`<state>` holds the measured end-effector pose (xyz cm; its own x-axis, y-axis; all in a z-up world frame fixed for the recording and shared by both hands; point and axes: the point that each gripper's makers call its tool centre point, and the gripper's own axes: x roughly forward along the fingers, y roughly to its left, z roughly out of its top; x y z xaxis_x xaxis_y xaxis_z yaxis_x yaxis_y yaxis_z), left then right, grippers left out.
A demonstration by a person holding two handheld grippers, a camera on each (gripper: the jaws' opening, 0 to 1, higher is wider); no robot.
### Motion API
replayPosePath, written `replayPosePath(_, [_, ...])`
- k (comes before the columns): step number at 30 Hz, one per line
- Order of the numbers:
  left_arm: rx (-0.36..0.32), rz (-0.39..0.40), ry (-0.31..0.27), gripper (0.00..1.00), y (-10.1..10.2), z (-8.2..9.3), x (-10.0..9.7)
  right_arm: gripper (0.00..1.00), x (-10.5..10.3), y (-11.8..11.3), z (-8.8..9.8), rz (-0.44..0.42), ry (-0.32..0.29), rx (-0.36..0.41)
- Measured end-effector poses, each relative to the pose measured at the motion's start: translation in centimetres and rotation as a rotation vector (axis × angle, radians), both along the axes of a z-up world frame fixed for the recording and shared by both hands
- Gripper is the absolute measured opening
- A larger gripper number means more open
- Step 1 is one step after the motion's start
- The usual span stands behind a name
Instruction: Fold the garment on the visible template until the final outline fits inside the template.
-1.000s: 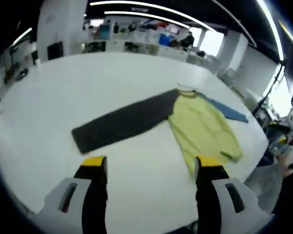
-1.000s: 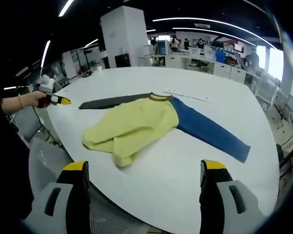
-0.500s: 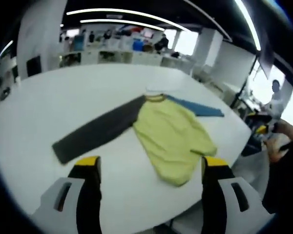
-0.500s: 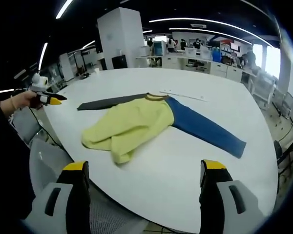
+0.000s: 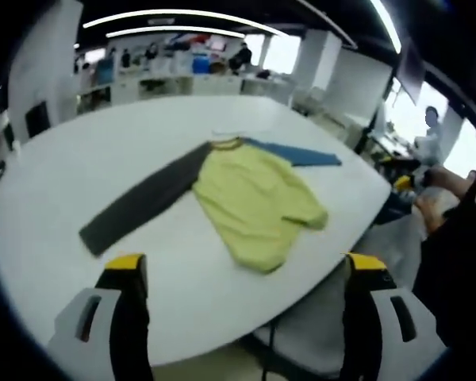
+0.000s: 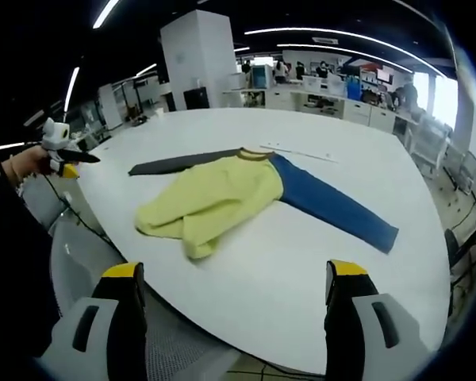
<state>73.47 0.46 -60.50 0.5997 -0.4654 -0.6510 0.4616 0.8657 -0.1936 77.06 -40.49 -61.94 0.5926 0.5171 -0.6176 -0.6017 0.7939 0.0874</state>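
Observation:
A long-sleeved garment lies on the white table (image 6: 341,294), its yellow body (image 6: 214,198) rumpled and partly folded over at the hem. One sleeve is blue (image 6: 333,205), the other dark grey (image 6: 178,164). A thin pale strip (image 6: 297,154) lies just past the collar. In the left gripper view the yellow body (image 5: 254,202) lies between the grey sleeve (image 5: 139,210) and the blue sleeve (image 5: 293,152). My left gripper (image 5: 246,263) is open, held off the table's near edge. My right gripper (image 6: 235,271) is open too, above the edge, with nothing between its jaws. A hand holds the left gripper (image 6: 62,155) at the far left.
A grey chair (image 5: 317,333) stands below the table edge (image 5: 222,333), and a mesh chair (image 6: 95,254) is by the other side. A white pillar (image 6: 202,59) and office desks (image 6: 333,83) stand behind. A person (image 5: 428,143) is at the far right.
The left gripper's camera has pulled back and swung round the table, so the table edge and a chair now show. The garment lies as before. The right gripper view is nearly steady.

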Motion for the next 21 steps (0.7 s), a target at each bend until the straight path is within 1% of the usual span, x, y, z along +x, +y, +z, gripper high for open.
replayPosePath(2, [0.011, -0.025, 0.014, 0.99, -0.1, -0.1, -0.8, 0.95, -0.2, -0.4, 0.0, -0.008, 0.002, 0.002])
replayPosePath(4, [0.010, -0.030, 0.016, 0.99, -0.1, 0.1, -1.2, 0.95, -0.4, -0.8, 0.1, -0.015, 0.003, 0.000])
replayPosePath(7, [-0.003, -0.021, 0.006, 0.99, 0.0, 0.6, -1.4, 0.95, -0.6, -1.4, 0.3, -0.022, 0.004, -0.006])
replayPosePath(12, [-0.001, -0.015, -0.003, 0.99, 0.2, 1.0, -1.5, 0.95, -0.9, -2.1, 0.9, -0.024, 0.003, -0.014])
replayPosePath(18, [-0.001, -0.026, -0.005, 0.99, 0.0, 1.1, -1.5, 0.95, -0.8, -1.9, 1.0, -0.017, 0.001, -0.018])
replayPosePath(21, [-0.004, -0.031, 0.003, 0.99, -0.2, 0.9, -1.5, 0.95, -0.8, -1.5, 0.7, -0.008, 0.007, -0.017])
